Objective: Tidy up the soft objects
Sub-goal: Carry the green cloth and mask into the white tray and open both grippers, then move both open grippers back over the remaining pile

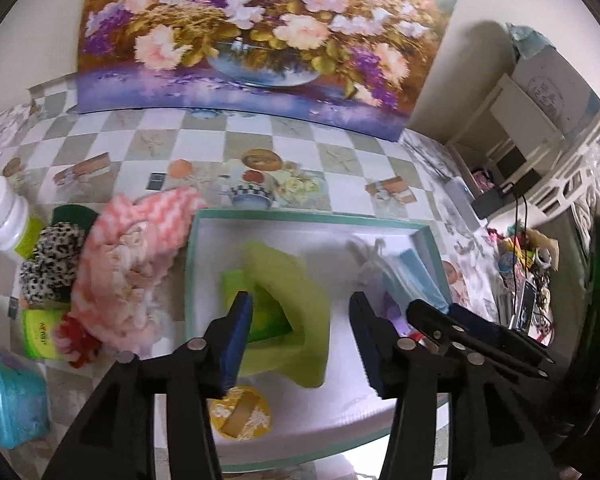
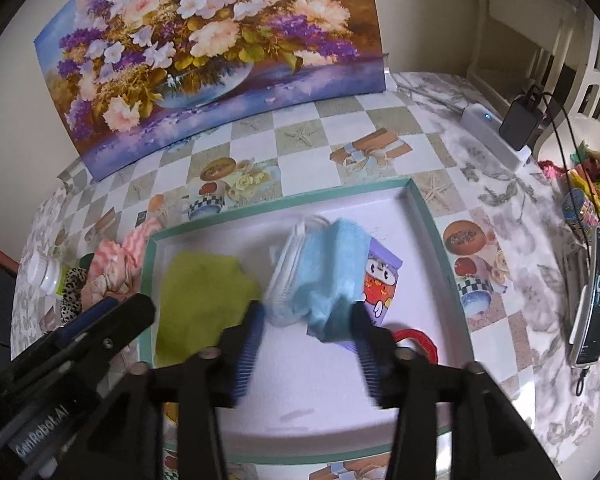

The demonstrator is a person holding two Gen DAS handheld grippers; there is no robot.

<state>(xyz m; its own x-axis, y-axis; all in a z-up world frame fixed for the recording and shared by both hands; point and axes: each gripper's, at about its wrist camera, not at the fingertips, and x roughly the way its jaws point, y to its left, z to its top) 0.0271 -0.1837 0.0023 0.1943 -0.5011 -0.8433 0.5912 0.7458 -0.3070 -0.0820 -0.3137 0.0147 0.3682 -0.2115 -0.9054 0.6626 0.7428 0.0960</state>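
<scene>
Both grippers hang over the box (image 2: pixel 428 216), a shallow white tray with a teal rim sitting on the checkered tablecloth (image 2: pixel 300 136). The left gripper (image 1: pixel 300 332) has its jaws spread wide and grips nothing; its left finger sits right against the green cloth (image 1: pixel 288 300), which is bunched up inside the left half of the box, but the jaws aren't pinching it. From the right wrist view that same green cloth (image 2: pixel 204 296) lies flat-ish in the box's left side. The right gripper (image 2: pixel 308 344) is spread open too, with the blue cloth (image 2: pixel 332 276) sitting just ahead of its fingertips, a bit blurry, with a white fuzzy piece (image 2: pixel 288 272) tucked beside it. Can't quite tell whether the tips touch the blue cloth, but nothing is pinched. Under the blue cloth there's a purple card (image 2: pixel 380 276) with a cartoon face, and a red ring (image 2: pixel 420 340) near the right finger. Outside the box on the left there's a pile: a pink cloth (image 1: pixel 128 264), a leopard scrunchie (image 1: pixel 48 264), a white bottle (image 1: pixel 4 216) and a teal bag (image 1: pixel 8 396). A flower painting (image 1: pixel 260 28) leans against the wall behind the table.
</scene>
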